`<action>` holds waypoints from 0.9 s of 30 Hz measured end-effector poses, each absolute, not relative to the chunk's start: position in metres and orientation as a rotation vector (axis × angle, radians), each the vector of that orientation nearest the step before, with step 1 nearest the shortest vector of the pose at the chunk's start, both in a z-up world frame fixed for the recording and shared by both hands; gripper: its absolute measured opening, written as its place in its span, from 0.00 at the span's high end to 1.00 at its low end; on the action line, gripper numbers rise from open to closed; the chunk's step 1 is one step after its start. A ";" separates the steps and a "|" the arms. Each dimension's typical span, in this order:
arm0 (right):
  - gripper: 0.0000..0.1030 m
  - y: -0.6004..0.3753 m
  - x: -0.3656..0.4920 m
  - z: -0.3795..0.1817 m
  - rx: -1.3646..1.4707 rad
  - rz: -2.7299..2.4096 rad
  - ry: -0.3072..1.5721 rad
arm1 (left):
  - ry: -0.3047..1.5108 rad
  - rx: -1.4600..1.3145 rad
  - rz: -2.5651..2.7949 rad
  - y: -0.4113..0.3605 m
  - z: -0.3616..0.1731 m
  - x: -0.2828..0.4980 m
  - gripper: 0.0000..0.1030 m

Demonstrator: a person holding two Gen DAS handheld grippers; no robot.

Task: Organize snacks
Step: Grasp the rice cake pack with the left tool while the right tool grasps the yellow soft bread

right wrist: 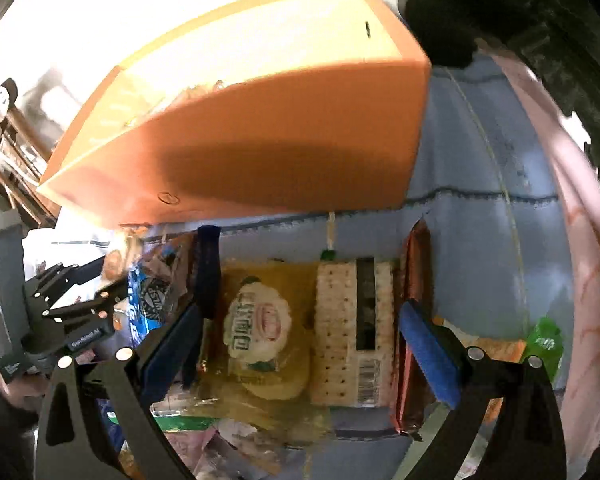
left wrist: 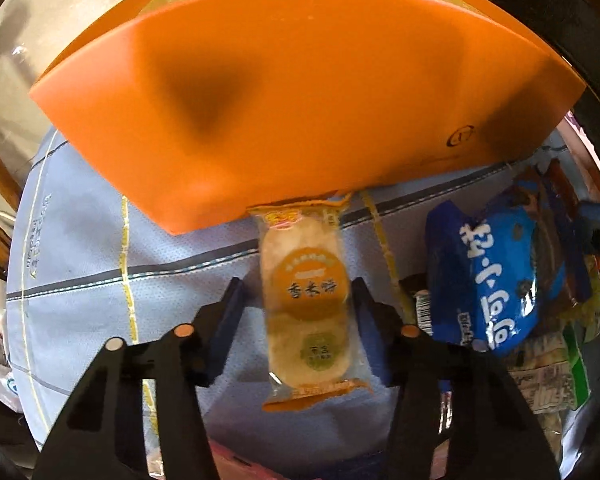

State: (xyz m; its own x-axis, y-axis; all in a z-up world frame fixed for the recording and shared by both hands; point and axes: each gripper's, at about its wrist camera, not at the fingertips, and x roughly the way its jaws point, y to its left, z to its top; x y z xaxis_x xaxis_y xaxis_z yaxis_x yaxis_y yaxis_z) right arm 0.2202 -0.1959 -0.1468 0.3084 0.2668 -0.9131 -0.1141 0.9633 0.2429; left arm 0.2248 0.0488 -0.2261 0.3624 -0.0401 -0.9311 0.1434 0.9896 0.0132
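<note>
On a blue cloth [left wrist: 84,264], the left gripper [left wrist: 300,300] has its jaws drawn in against the sides of a rice cracker packet [left wrist: 306,300] — its top edge meets the base of the orange box [left wrist: 284,92]. To the right lies a blue cookie bag [left wrist: 496,280]. The right gripper [right wrist: 308,320] stands wide open, holding nothing, over a yellow snack bag [right wrist: 260,328] and a cracker pack [right wrist: 348,332] — both in front of the box.
</note>
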 end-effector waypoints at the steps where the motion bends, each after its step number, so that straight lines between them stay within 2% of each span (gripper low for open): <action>1: 0.04 -0.198 0.220 -0.149 0.108 0.235 1.237 | 1.193 0.101 -0.123 0.047 -0.225 0.224 0.50; 3: 0.03 -0.204 0.215 -0.153 -0.011 0.172 1.222 | 1.186 0.134 -0.111 0.044 -0.225 0.222 0.40; 5: 0.03 -0.212 0.211 -0.151 0.030 0.162 1.226 | 1.193 0.115 -0.044 0.047 -0.224 0.222 0.19; 8: 0.03 -0.213 0.218 -0.149 -0.033 0.130 1.203 | 1.210 0.016 -0.020 0.061 -0.227 0.222 0.13; 10: 0.03 -0.220 0.217 -0.144 0.055 0.140 1.210 | 1.223 0.064 -0.023 0.060 -0.227 0.221 0.09; 13: 0.03 -0.243 0.209 -0.126 0.192 0.141 1.160 | 1.218 0.124 -0.039 0.049 -0.226 0.210 0.07; 20: 0.03 -0.227 0.220 -0.148 -0.046 0.075 1.202 | 1.227 0.051 -0.022 0.064 -0.233 0.210 0.05; 27: 0.03 -0.173 0.215 -0.128 -0.048 0.254 1.163 | 1.236 0.057 -0.030 0.061 -0.228 0.217 0.05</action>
State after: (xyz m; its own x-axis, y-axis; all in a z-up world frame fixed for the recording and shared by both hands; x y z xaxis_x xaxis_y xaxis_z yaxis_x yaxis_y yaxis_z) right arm 0.2149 -0.1735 -0.1277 0.3716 0.1735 -0.9120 -0.2228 0.9703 0.0938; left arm 0.2171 0.0606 -0.2277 0.3282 0.0082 -0.9446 0.0540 0.9982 0.0274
